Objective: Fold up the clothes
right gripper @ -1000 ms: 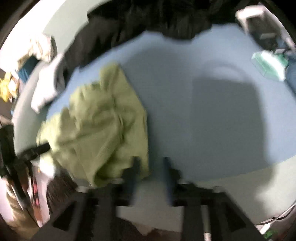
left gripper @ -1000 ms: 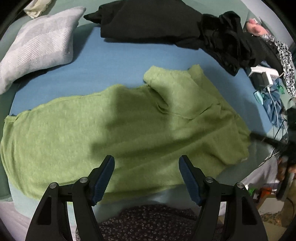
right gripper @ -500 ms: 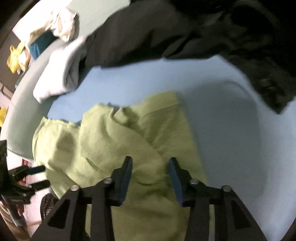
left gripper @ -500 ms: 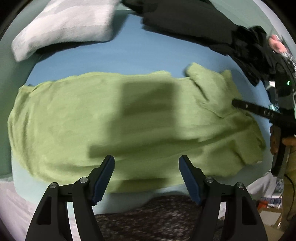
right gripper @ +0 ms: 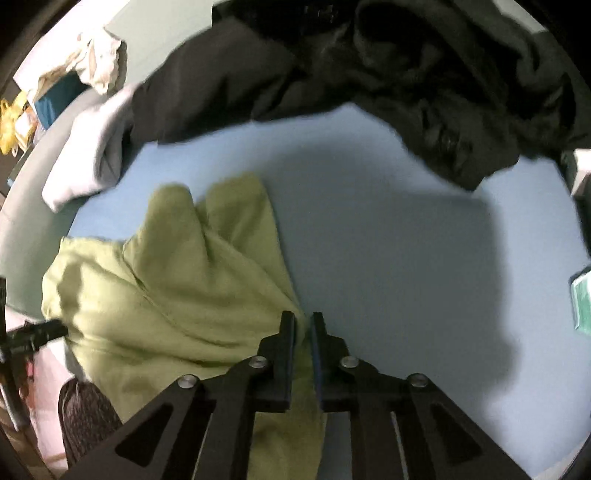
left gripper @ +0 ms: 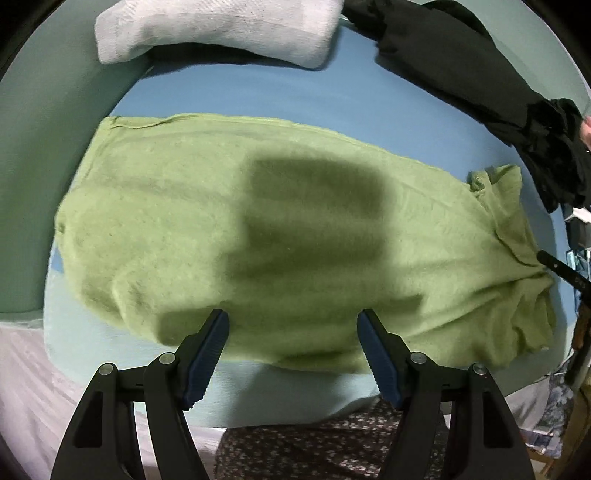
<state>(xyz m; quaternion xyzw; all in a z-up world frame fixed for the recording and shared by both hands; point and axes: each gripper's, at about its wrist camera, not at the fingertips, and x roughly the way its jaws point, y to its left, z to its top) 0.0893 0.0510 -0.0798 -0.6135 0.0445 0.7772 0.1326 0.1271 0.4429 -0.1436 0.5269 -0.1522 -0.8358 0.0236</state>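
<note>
Two grippers work over a green garment [left gripper: 288,236] that lies spread across the blue sheet [left gripper: 258,96] of a bed. Seen from the left wrist, the left gripper [left gripper: 293,325] hovers at the near edge of the cloth with its jaws wide apart and nothing between them; the blue-padded fingers [left gripper: 207,354] frame the hem, and whether their tips touch the cloth I cannot tell. The garment runs long from left to right in that view, mostly flat, with a dark blocky shadow across its middle and a bunched, wrinkled end at the right. There a dark finger of the right gripper [left gripper: 561,271] meets the gathered fabric. Seen from the right wrist, the right gripper [right gripper: 303,325] has its jaws drawn narrow on a pinch of the green garment [right gripper: 177,295], the cloth rising into the gap between the pads and fanning out to the left in loose folds. A white folded blanket [left gripper: 221,26] rests at the far side of the bed, just beyond the green cloth, and a heap of black clothes [left gripper: 480,81] lies to its right along the far edge. The same black heap [right gripper: 369,66] fills the top of the right wrist view, well apart from the pinched corner. A dark floral fabric [left gripper: 332,450] shows below the bed edge between the left gripper's arms.
</note>
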